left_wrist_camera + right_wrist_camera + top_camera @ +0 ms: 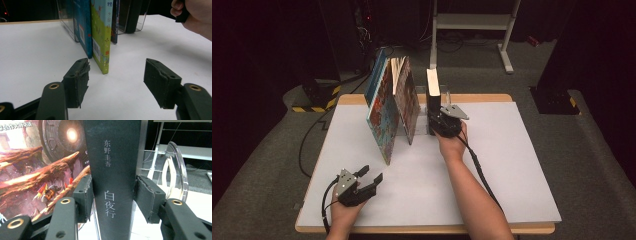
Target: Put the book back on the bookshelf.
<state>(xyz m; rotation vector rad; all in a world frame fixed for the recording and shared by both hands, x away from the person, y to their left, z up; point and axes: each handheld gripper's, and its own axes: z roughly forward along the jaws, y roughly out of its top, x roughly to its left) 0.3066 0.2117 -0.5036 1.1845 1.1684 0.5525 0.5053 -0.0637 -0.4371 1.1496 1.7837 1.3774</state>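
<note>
Clamping the dark book [112, 182] by its spine, the right gripper [446, 121] held it upright in the clear stand [175, 170]; a careless pull risked toppling the leaning books [394, 107]. The left gripper [371, 178] hung apart, holding nothing.

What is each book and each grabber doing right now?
Black book: upright, clamped at its spine.
Right gripper: shut on the black book.
Left gripper: open, nothing between its jaws.
Colourful books: standing on edge, leaning.
Clear book stand: upright on the table.
</note>
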